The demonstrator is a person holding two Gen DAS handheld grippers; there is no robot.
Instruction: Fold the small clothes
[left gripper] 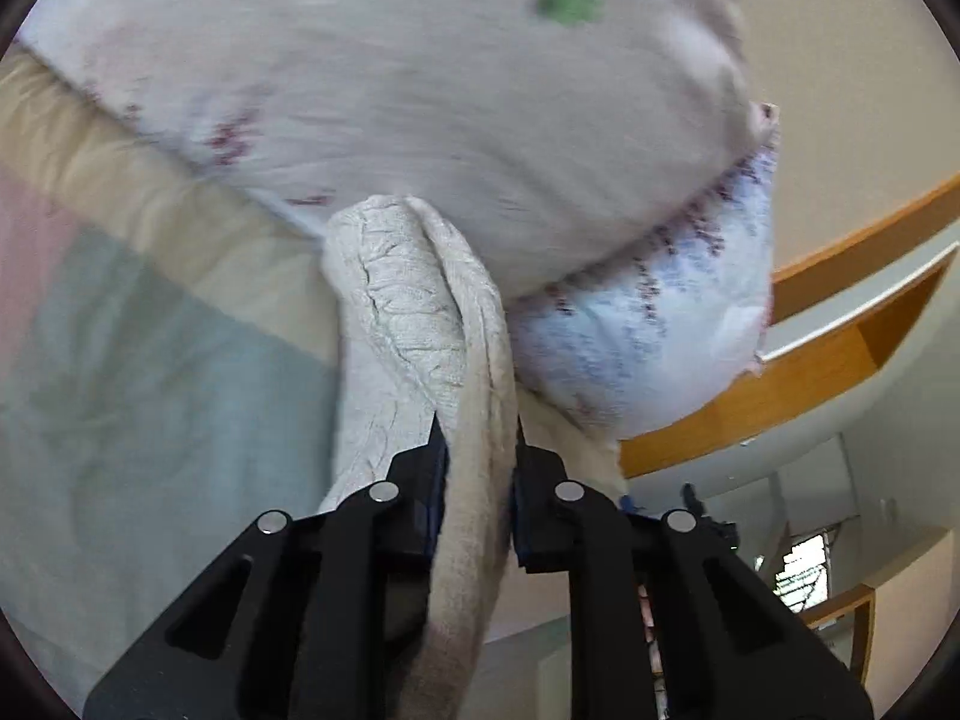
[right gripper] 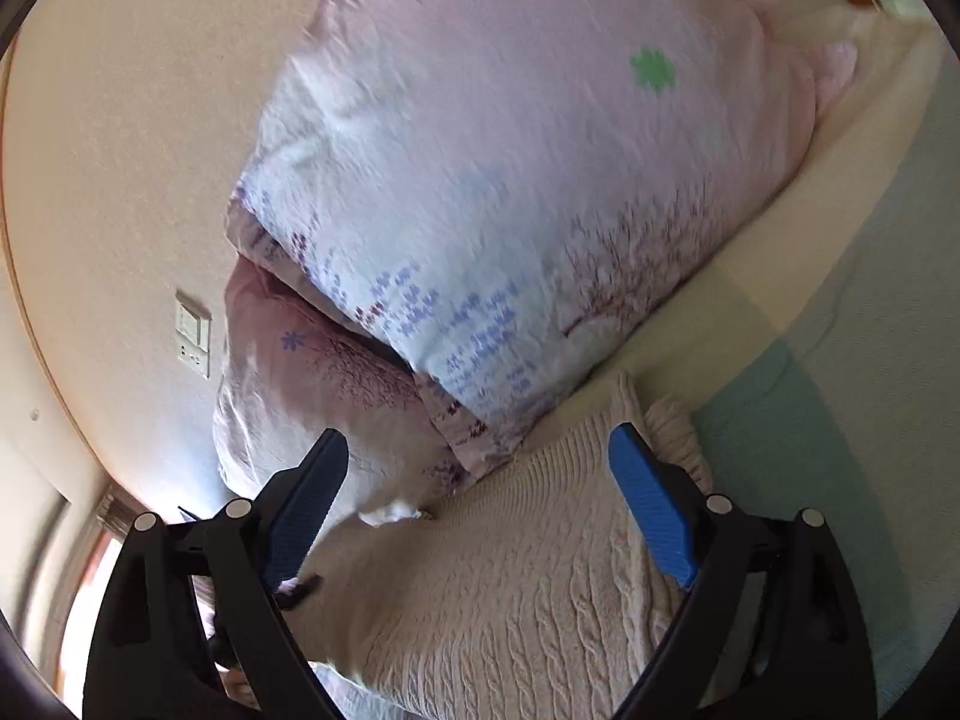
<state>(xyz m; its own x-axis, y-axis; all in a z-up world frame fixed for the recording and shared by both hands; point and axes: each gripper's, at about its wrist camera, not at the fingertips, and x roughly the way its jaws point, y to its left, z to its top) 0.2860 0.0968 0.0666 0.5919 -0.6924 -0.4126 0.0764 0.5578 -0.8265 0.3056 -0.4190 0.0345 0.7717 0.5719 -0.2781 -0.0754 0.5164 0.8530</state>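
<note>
Cream walls and a wooden shelf [left gripper: 840, 276] frame a bed whose sheet [right gripper: 840, 360] runs in pale blocks of mint, cream and pink; a floral duvet [right gripper: 510, 210], folded into a thick bundle, is heaped toward the wall-side edge of the bed.

What the coming move turns on is how the cream knit garment [right gripper: 540, 570] lies relative to the two tools. The left gripper [left gripper: 477, 450] has its jaws closed narrowly on a rolled edge of it, and from that pinch the cloth rises away from the fingers in a long fold toward the duvet, so its long axis runs along the line of the fingers. The right gripper [right gripper: 480, 504] hovers with its blue pads [right gripper: 654, 516] spread wide, holding nothing; the garment's body lies directly beneath and ahead of it, spread on the sheet just beside the duvet's lower edge, with a ribbed cuff or hem at its far right. The right tool looks the nearer to the flat part of the cloth; the left already has its grip.

The garment is a soft cable knit, thick and limp, with raised braids and a gathered ribbed band; it will likely sag and stretch when lifted by one edge. The duvet cover is smooth printed cotton, puffy and rounded. Both views are slightly blurred.
</note>
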